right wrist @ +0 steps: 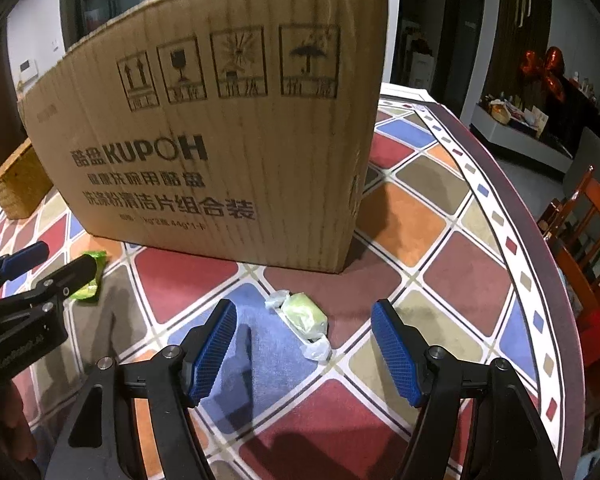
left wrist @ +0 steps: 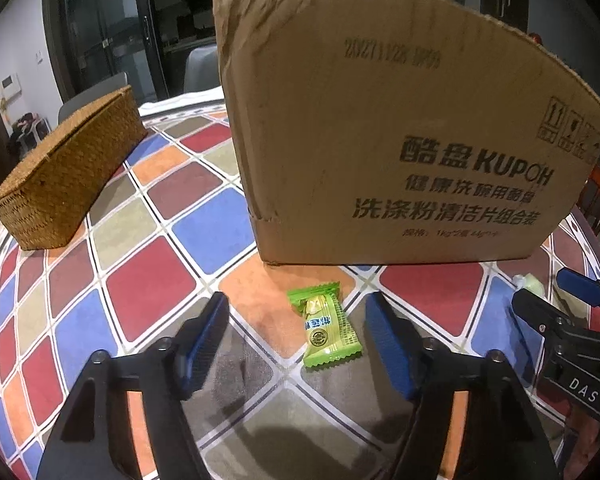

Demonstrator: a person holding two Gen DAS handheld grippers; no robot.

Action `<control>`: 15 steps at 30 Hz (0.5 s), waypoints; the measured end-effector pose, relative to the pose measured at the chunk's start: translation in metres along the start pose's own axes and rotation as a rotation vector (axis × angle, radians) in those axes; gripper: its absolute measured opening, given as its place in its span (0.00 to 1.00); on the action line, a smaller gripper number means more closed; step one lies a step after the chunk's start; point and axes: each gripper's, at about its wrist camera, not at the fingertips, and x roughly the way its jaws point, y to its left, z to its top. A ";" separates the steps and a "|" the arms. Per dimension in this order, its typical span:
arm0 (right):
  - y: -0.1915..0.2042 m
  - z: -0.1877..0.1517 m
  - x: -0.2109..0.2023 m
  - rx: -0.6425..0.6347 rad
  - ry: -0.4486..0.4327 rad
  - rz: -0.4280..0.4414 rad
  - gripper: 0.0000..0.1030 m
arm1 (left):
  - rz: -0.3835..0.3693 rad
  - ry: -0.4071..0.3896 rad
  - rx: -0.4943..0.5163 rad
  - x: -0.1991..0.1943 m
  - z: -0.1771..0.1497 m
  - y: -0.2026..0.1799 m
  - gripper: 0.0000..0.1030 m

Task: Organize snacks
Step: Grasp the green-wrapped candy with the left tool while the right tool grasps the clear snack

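Your left gripper (left wrist: 298,332) stands apart around the green candy (left wrist: 329,330), not touching it. Your right gripper (right wrist: 305,338) gapes likewise over the pale sweet (right wrist: 303,314). Both lie before the box (left wrist: 400,128).

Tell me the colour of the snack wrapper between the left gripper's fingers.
Bright green wrapper, seen best in the left wrist view.

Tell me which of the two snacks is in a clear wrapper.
The pale green sweet between the right gripper's fingers: clear wrapper with twisted ends. The other snack has an opaque printed green packet.
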 end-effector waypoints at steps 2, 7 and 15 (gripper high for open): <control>0.001 -0.001 0.001 -0.003 0.005 0.003 0.69 | -0.003 0.003 -0.001 0.002 0.000 0.001 0.64; 0.000 -0.001 0.005 0.004 0.014 0.002 0.64 | -0.011 0.017 -0.005 0.006 -0.002 0.000 0.59; 0.004 0.002 0.007 -0.003 0.015 0.012 0.44 | -0.028 0.041 0.004 0.011 -0.001 -0.004 0.39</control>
